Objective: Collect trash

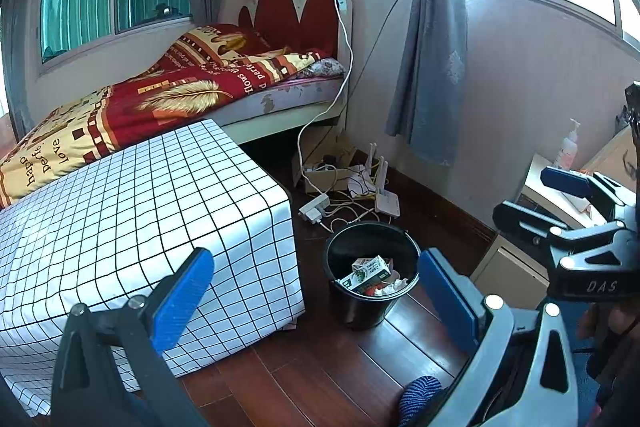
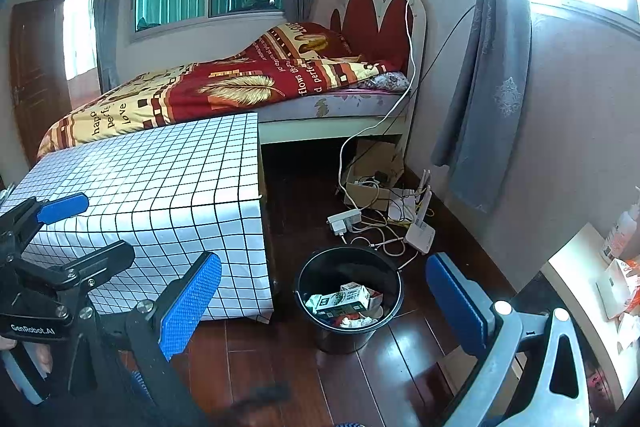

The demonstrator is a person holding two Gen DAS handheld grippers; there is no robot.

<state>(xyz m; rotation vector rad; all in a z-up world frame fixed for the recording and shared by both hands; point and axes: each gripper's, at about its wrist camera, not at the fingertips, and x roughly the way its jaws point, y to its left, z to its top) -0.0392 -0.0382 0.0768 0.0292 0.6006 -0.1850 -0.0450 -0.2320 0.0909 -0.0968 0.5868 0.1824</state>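
Note:
A black bucket (image 1: pixel 370 273) stands on the wooden floor beside the checked table. It holds a green and white carton (image 1: pixel 366 273) and crumpled paper scraps. It also shows in the right wrist view (image 2: pixel 348 301) with the carton (image 2: pixel 344 299) inside. My left gripper (image 1: pixel 316 291) is open and empty, held above the floor short of the bucket. My right gripper (image 2: pixel 324 301) is open and empty too, also short of the bucket. The right gripper shows at the right edge of the left wrist view (image 1: pixel 532 197). The left gripper shows at the left edge of the right wrist view (image 2: pixel 90 229).
A table with a white checked cloth (image 1: pixel 132 211) stands left of the bucket. A bed (image 1: pixel 180 95) is behind it. A power strip, cables and a router (image 1: pixel 352 199) lie on the floor by the wall. A low cabinet (image 2: pixel 588 283) with a bottle and packets is at the right.

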